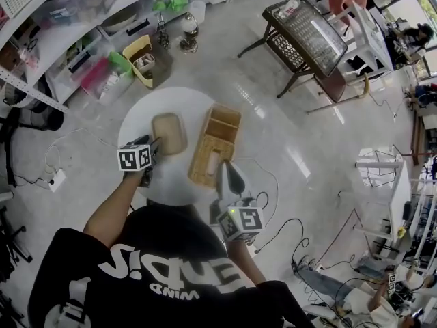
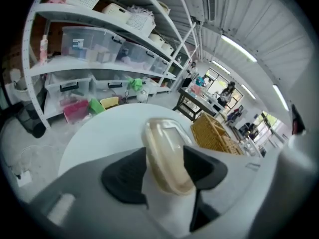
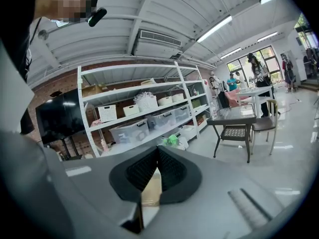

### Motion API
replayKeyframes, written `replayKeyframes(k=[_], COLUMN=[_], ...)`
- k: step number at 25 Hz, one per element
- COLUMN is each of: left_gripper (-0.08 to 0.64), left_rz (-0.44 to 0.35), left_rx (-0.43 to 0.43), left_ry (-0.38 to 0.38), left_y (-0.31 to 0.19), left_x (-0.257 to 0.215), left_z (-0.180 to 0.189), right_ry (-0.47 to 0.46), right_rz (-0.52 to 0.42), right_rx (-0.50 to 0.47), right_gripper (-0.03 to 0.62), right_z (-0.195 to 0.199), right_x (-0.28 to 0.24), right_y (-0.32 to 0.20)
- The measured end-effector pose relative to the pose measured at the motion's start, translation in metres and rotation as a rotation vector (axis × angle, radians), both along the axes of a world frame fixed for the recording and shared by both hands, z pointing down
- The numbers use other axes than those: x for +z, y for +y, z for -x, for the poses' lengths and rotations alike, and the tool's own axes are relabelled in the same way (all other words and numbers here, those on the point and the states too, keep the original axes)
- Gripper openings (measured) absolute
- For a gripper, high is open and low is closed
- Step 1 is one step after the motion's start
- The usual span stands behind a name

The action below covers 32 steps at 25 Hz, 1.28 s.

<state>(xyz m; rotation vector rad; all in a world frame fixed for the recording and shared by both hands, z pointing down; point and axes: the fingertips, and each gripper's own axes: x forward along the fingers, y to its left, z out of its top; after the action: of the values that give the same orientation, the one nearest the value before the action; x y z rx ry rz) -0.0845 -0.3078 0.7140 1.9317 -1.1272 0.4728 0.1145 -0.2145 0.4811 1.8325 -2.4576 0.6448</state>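
A beige shallow plastic lid lies on the round white table. My left gripper is shut on its near edge. In the left gripper view the lid runs between the two black pads, with my left gripper clamped on its rim. A wicker basket stands just right of the lid, also seen as the basket in the left gripper view. My right gripper hovers over the basket's near end, tilted up. Its tips meet in the right gripper view, my right gripper holding nothing I can make out.
White shelving with clear bins runs along the far left. Yellow, green and pink bins sit on the floor below it. A glass-topped side table and chairs stand at the far right. Cables trail across the floor near the person's body.
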Motion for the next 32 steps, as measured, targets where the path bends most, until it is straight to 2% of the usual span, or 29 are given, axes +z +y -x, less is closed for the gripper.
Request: replayKeyframes(k=[6, 11, 14, 24, 32], left_gripper=[0.233, 0.232, 0.207, 0.167, 0.135], left_rz=[0.058, 0.076, 0.086, 0.059, 0.063], left_rx=[-0.012, -0.022, -0.025, -0.011, -0.021], left_ry=[0.043, 0.064, 0.068, 0.012, 0.004], left_y=[0.003, 0.001, 0.002, 0.004, 0.008], left_x=[0.014, 0.019, 0.023, 0.022, 0.018], left_z=[-0.004, -0.006, -0.006, -0.001, -0.003], right_ry=[0.004, 0.003, 0.006, 0.001, -0.002], right_rz=[0.020, 0.024, 0.023, 0.032, 0.035], right_rx=[0.001, 0.007, 0.004, -0.002, 0.002], right_gripper=[0.001, 0.000, 0.000, 0.000, 0.000], right_z=[-0.001, -0.002, -0.002, 0.003, -0.003], right_x=[0.005, 0.008, 0.010, 0.012, 0.010], right_y=[-0.001, -0.001, -0.001, 0.001, 0.008])
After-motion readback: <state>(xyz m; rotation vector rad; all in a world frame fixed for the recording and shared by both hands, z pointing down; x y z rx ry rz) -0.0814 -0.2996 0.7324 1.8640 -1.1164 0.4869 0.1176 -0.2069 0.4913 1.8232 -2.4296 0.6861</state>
